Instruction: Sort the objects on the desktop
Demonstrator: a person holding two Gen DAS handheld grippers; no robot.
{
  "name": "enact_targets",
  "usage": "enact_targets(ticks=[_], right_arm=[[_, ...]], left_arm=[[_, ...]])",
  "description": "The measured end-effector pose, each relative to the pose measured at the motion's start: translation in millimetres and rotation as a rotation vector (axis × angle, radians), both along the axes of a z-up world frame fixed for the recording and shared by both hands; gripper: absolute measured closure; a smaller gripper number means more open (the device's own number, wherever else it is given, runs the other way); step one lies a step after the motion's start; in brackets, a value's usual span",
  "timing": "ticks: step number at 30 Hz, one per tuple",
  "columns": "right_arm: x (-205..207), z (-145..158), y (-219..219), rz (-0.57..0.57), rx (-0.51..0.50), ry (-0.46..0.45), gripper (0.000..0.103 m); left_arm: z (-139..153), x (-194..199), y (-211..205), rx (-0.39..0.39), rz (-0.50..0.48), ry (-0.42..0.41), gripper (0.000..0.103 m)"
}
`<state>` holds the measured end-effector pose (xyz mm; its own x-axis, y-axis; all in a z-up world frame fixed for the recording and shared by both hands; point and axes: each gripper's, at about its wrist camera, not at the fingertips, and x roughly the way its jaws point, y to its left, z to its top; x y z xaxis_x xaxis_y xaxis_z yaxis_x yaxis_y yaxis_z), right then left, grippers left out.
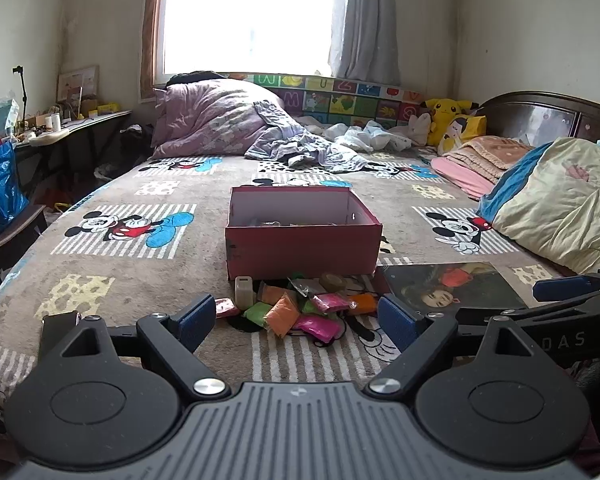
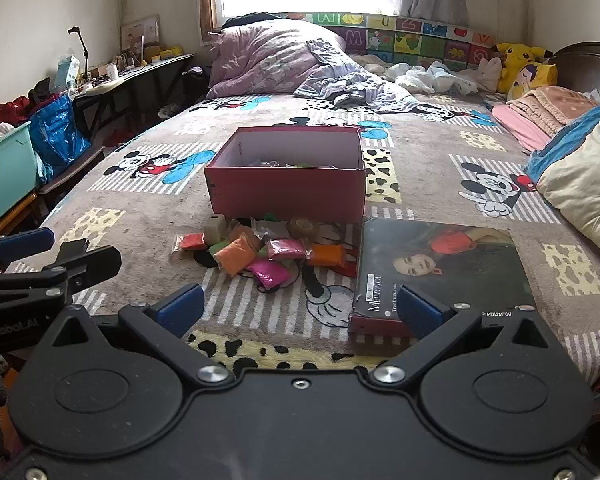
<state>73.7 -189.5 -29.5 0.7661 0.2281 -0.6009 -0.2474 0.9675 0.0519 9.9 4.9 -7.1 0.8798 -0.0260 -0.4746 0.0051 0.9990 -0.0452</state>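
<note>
A red open box [image 1: 302,246] [image 2: 286,190] stands on the bed, with a few small things inside. In front of it lies a pile of small clay packets: orange [image 1: 282,314] [image 2: 236,258], pink [image 1: 316,326] [image 2: 269,273], green [image 1: 256,312], with a beige block [image 1: 244,292] [image 2: 215,229] and a tape roll [image 2: 302,227]. The box lid [image 1: 456,286] [image 2: 440,272], printed with a woman's picture, lies to the right. My left gripper [image 1: 296,320] is open and empty just before the pile. My right gripper [image 2: 300,308] is open and empty, nearer the bed's front edge.
The bed has a Mickey Mouse blanket [image 1: 132,264]. Pillows and folded quilts [image 1: 564,200] lie at the right, a purple duvet [image 1: 216,116] at the back. A desk [image 2: 140,72], a blue bag [image 2: 58,132] and a teal bin [image 2: 4,172] stand at the left.
</note>
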Motion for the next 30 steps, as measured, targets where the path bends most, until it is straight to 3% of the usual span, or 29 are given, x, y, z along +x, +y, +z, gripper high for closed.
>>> enact_targets(ticks=[30], right_arm=[[1.8,-2.9,4.8,-0.008,-0.027,0.02,0.0]], left_arm=[[-6.4,-0.6,-0.6,-0.012,0.003,0.006,0.015]])
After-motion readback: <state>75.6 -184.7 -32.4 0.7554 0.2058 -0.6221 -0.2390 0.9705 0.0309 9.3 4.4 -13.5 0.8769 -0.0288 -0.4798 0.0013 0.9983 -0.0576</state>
